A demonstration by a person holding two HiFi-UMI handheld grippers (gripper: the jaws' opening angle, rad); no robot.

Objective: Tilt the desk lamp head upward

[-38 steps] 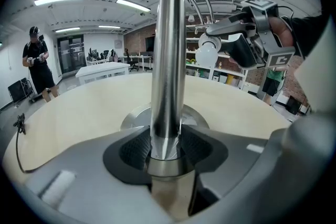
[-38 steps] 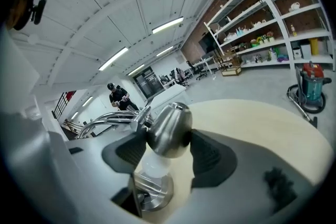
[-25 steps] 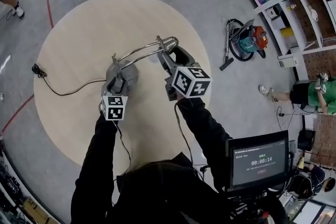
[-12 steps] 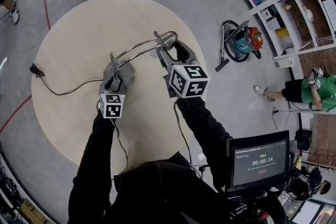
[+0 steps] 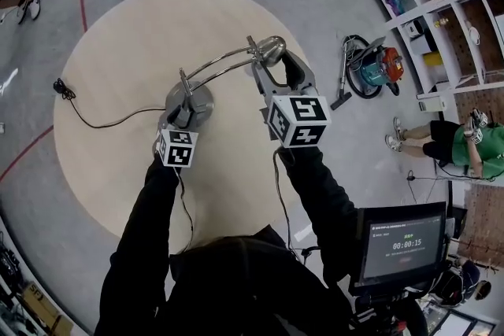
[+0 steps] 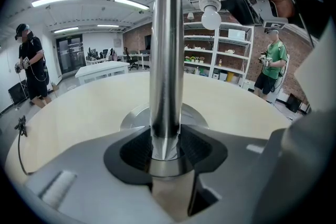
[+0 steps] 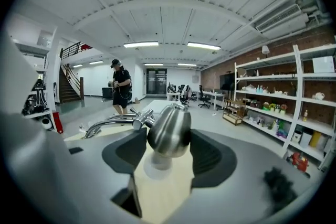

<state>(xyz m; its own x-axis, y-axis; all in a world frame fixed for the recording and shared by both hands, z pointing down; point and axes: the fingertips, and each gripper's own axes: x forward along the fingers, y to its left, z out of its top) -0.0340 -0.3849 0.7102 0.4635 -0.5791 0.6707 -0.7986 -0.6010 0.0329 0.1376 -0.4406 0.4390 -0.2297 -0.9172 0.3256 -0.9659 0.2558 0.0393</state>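
Note:
A chrome desk lamp stands on the round wooden table (image 5: 126, 35), with its round base (image 5: 200, 100) near the middle. My left gripper (image 5: 183, 109) is shut on the upright stem (image 6: 167, 60) just above the base (image 6: 137, 115), pads pressing both sides. Twin curved arms (image 5: 224, 63) run to the lamp head (image 5: 272, 49). My right gripper (image 5: 274, 68) is shut on that metal head (image 7: 169, 131), which sits between the dark pads with its bulb toward the camera. In the left gripper view the bulb (image 6: 211, 18) hangs under the right gripper (image 6: 247, 0).
The lamp's black cord (image 5: 102, 122) trails left across the table to a plug (image 5: 61, 86). A vacuum cleaner (image 5: 374, 65) stands on the floor at the right, with shelves (image 5: 441, 4) behind it. A person in green (image 5: 472, 139) sits at the right.
The right gripper and the lamp head sit a little higher and further right in the picture, though the head camera shifted too. The left gripper stays clamped on the stem.

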